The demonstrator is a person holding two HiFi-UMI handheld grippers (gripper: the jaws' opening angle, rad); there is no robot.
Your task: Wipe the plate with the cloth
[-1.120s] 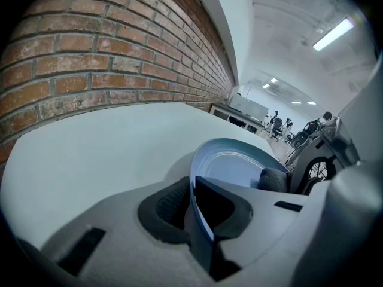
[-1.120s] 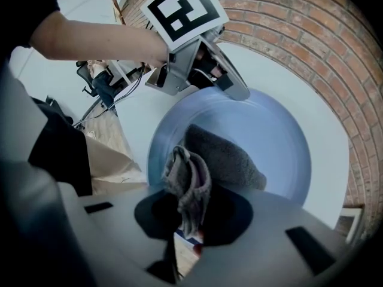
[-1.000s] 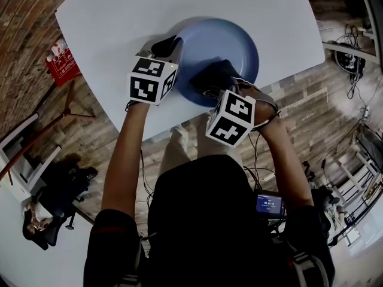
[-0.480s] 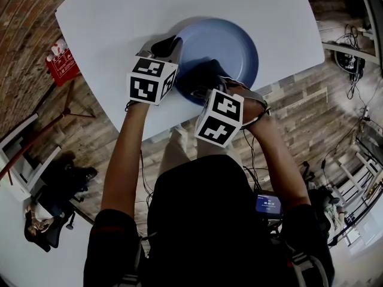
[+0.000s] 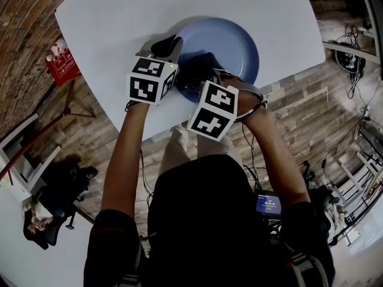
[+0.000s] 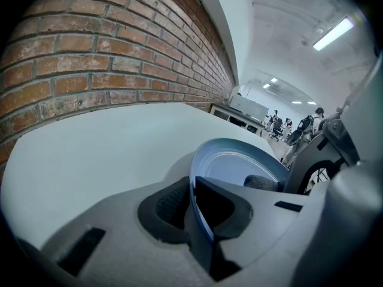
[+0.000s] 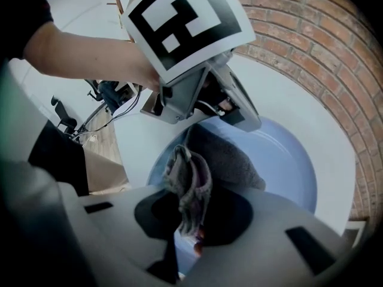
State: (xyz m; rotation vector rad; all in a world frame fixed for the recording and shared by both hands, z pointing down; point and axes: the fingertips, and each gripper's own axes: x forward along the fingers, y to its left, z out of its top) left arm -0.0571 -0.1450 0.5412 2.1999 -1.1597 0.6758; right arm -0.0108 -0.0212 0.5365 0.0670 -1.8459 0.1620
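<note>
A blue plate (image 5: 230, 43) lies on the white table (image 5: 125, 17) near its front edge. My left gripper (image 5: 169, 45) is shut on the plate's left rim (image 6: 192, 190), which runs between its jaws. My right gripper (image 5: 200, 79) is shut on a dark grey cloth (image 7: 191, 187), and the cloth (image 5: 200, 70) lies pressed on the plate's near left part, close beside the left gripper. In the right gripper view the cloth spreads onto the plate (image 7: 287, 166) under the left gripper's marker cube (image 7: 185, 23). In the left gripper view a bit of cloth (image 6: 260, 182) shows inside the plate.
The table's front edge (image 5: 173, 127) runs just under both grippers, with wood floor below. A red box (image 5: 60, 61) lies on the floor at the left. A brick wall (image 6: 119, 46) stands beyond the table.
My right gripper has slid left across the plate with the cloth, ending close to the left gripper. The left gripper and the plate have stayed put.
</note>
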